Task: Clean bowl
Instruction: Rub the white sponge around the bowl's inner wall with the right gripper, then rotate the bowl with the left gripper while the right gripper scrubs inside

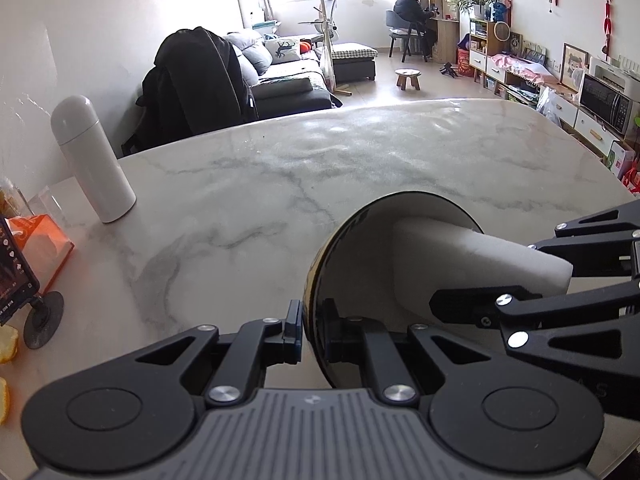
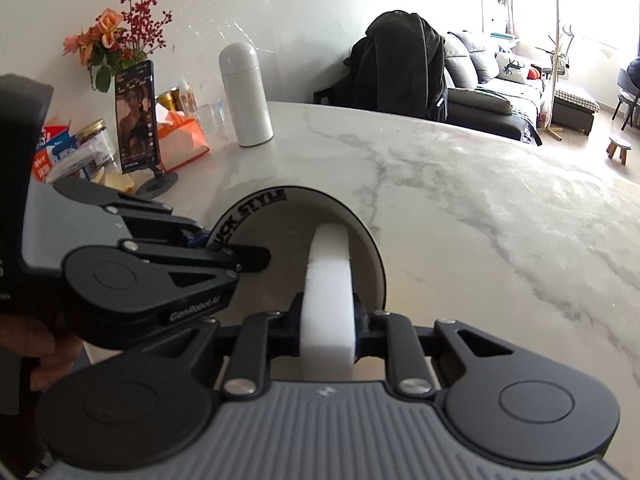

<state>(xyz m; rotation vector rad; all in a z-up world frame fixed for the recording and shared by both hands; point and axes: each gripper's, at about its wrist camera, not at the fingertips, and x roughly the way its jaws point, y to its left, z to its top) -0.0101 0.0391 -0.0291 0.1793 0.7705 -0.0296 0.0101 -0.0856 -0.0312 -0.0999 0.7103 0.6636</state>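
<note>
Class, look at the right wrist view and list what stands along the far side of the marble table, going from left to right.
Flowers → phone on its stand → orange tissue pack → white flask → chair draped with a black coat.

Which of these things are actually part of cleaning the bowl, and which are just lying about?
In use:
- bowl, pinched at its rim by the left claw
- white sponge, gripped by the right claw

Lying about:
- white flask
- phone on stand
- flowers
- orange tissue pack
</note>
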